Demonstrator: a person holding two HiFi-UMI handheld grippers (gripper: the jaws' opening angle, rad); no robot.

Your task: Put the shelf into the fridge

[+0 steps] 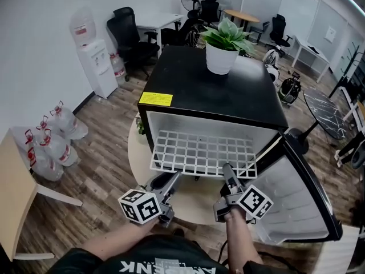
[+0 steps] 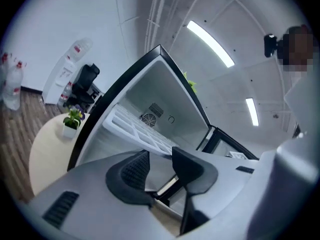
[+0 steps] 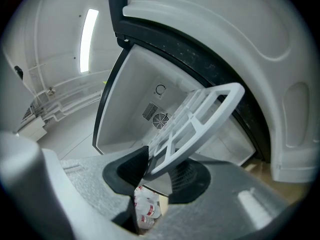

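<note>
The white wire shelf point(image 1: 202, 153) lies partway inside the black mini fridge point(image 1: 211, 90), and its front part sticks out of the opening. My right gripper point(image 1: 229, 173) is shut on the shelf's front rim near the right corner. In the right gripper view the rim of the shelf point(image 3: 200, 116) runs between the pads of the right gripper point(image 3: 157, 166). My left gripper point(image 1: 173, 180) is at the shelf's front left corner. In the left gripper view the left gripper point(image 2: 160, 166) stands open and the shelf point(image 2: 135, 129) lies just beyond its tips, with nothing pressed.
The fridge door point(image 1: 296, 193) hangs open to the right. A potted plant point(image 1: 222, 47) stands on top of the fridge. The fridge sits on a round table point(image 1: 142, 170) that also carries a small plant point(image 2: 72, 121). Water bottles point(image 1: 51, 141) lie on the floor at left.
</note>
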